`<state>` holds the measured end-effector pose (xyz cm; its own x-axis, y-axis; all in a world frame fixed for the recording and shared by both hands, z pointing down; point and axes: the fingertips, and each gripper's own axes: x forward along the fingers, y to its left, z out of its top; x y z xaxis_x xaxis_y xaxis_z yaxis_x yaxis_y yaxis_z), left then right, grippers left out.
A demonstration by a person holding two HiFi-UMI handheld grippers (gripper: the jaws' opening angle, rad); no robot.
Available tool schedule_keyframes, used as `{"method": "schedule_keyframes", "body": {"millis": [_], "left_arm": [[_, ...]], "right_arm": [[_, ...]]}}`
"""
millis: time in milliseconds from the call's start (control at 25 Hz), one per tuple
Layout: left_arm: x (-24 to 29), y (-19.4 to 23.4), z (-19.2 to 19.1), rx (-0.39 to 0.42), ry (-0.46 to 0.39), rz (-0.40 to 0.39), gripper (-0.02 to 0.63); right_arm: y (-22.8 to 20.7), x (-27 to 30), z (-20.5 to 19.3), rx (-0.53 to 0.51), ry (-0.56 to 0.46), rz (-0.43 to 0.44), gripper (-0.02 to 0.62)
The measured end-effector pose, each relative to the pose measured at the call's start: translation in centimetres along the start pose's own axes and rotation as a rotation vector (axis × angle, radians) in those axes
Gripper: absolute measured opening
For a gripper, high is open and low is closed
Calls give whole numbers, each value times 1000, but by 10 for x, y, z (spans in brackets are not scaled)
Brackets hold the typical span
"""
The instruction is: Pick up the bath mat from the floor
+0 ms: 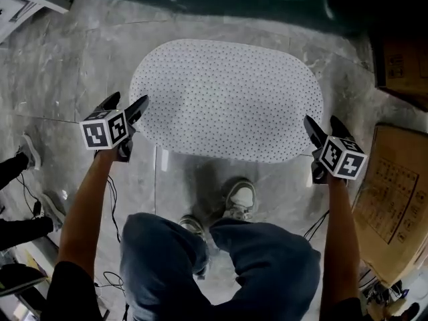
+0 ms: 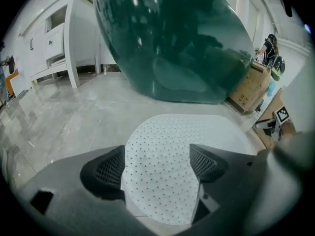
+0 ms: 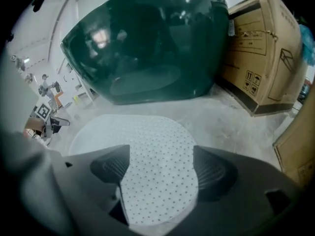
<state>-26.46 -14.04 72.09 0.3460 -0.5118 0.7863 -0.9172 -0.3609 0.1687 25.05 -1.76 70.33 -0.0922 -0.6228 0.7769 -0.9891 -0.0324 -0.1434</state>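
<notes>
The bath mat (image 1: 227, 99) is a white oval with small dark dots, lying flat on the grey marble floor in front of my feet. My left gripper (image 1: 127, 103) hangs at the mat's near left edge with its jaws wide apart. My right gripper (image 1: 324, 127) hangs at the near right edge, also open. In the left gripper view the mat (image 2: 162, 186) shows in the gap of the left gripper (image 2: 157, 163), and no pad presses on it. In the right gripper view the mat (image 3: 152, 146) fills the gap of the right gripper (image 3: 160, 168) the same way.
A dark green bathtub (image 2: 172, 43) stands just beyond the mat. Cardboard boxes (image 1: 394, 199) line the right side. My shoes (image 1: 241, 196) are at the mat's near edge. A white cabinet (image 2: 49, 38) stands far left, and another person's shoe (image 1: 27, 151) and cables lie at the left.
</notes>
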Motion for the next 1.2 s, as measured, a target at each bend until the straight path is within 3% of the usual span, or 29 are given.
{"method": "schedule_keyframes", "body": {"millis": [560,1000,1200], "left_arm": [[69,49,-38,-18,52,37,436],[90,55,-46,-56,58,56,443],[87,56,-47,-35,69,85,440]], "right_arm": [[-38,65,-30,81,5,-31,424],[-70,90,-65,38,160,-80,449],[-67,93,-70,31,175,-108,446]]}}
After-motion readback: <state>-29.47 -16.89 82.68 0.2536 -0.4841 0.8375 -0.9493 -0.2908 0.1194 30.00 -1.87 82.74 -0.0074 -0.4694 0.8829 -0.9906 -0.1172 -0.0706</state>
